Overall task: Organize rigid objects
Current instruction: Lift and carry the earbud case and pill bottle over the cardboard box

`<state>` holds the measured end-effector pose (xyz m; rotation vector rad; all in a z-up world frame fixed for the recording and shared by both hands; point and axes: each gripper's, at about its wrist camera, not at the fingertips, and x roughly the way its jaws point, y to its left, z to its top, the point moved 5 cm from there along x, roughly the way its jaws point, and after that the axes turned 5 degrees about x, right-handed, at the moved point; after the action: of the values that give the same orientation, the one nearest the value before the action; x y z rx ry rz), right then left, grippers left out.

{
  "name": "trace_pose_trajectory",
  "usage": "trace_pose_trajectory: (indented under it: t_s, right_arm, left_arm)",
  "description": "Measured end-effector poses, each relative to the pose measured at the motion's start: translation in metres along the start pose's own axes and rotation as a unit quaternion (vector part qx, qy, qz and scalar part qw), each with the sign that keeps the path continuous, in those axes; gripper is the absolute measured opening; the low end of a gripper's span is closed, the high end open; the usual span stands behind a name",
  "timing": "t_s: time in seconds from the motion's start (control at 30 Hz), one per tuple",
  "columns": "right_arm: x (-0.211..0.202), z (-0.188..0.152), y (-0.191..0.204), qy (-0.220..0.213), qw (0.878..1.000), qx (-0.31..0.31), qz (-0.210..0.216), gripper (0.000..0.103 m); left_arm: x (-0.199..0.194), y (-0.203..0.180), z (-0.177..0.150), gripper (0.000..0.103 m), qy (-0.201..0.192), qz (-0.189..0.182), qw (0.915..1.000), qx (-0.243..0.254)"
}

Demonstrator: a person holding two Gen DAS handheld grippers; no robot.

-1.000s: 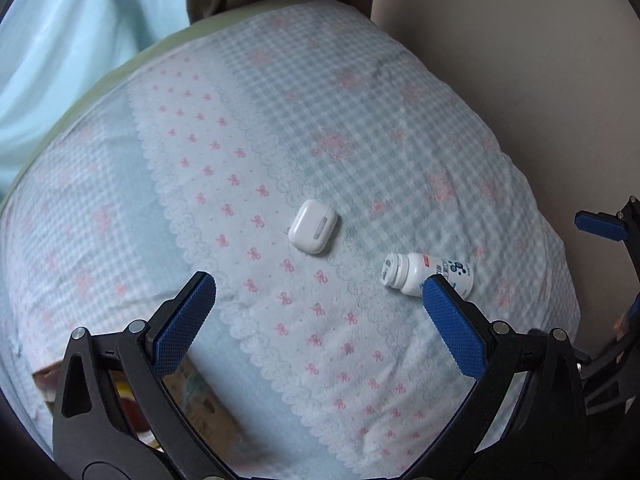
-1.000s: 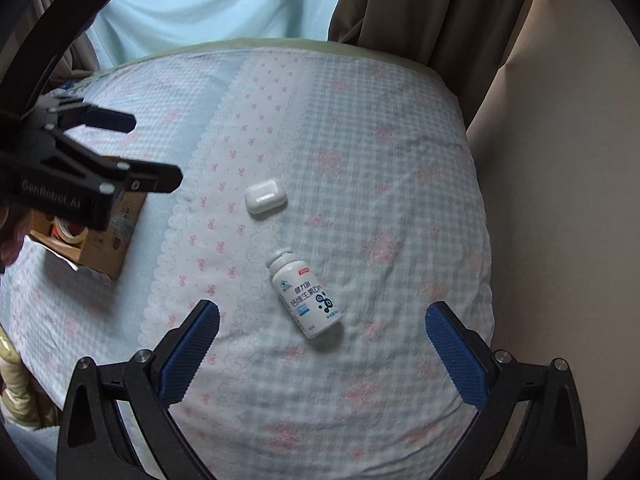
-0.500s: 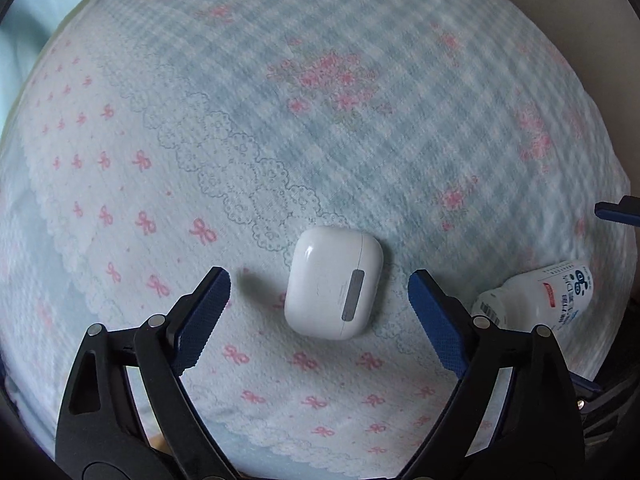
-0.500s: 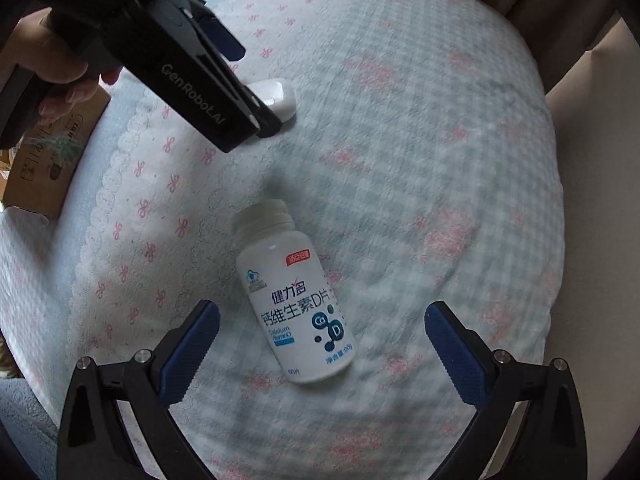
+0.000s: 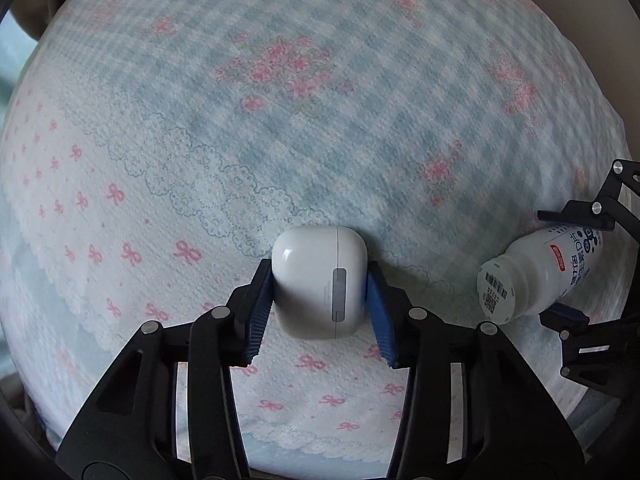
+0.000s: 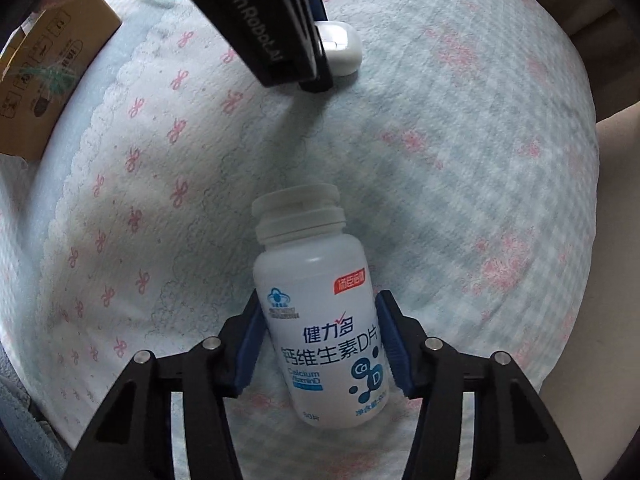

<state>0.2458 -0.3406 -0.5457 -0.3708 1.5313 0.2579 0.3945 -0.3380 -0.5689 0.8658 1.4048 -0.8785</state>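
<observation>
Two grips: left gripper (image 5: 319, 304) pinches earbud case (image 5: 319, 282); right gripper (image 6: 322, 346), closing, clamps pill bottle (image 6: 320, 320).

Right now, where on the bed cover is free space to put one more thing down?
Free: the blue checked cloth beyond the white earbud case, and the pink-bow strip between the white pill bottle and the brown cardboard box. Crowded: between case and bottle, where both claws work.
</observation>
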Motion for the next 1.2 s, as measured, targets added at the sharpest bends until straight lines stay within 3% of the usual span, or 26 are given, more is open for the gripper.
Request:
trace_pose_trajectory:
  t_s: [0.2, 0.5, 0.63, 0.8, 1.03, 1.2]
  right_arm:
    - [0.000, 0.006, 0.003, -0.005, 1.000, 0.007, 0.002, 0.050]
    - [-0.028, -0.004, -0.018, -0.023, 0.998, 0.052, 0.004, 0.049]
    - [-0.051, -0.009, -0.029, -0.034, 0.994, 0.098, 0.019, 0.049]
    - [-0.095, -0.017, -0.052, -0.055, 0.980, 0.185, 0.053, 0.049]
    - [-0.182, -0.026, -0.072, -0.116, 0.951, 0.272, 0.086, 0.049]
    - [-0.248, -0.020, -0.064, -0.161, 0.944, 0.274, 0.092, 0.049]
  left_arm:
    - [-0.006, 0.002, 0.003, 0.041, -0.001, 0.004, 0.9999, -0.012]
    - [-0.048, -0.004, -0.006, 0.041, -0.025, -0.001, 0.9987, -0.045]
    - [-0.078, -0.007, -0.009, 0.041, -0.045, -0.008, 0.9969, -0.063]
    - [-0.134, -0.016, -0.019, 0.041, -0.076, -0.012, 0.9931, -0.088]
    - [-0.225, -0.019, -0.055, 0.041, -0.139, -0.015, 0.9799, -0.142]
    - [-0.283, -0.017, -0.091, 0.041, -0.187, -0.015, 0.9632, -0.193]
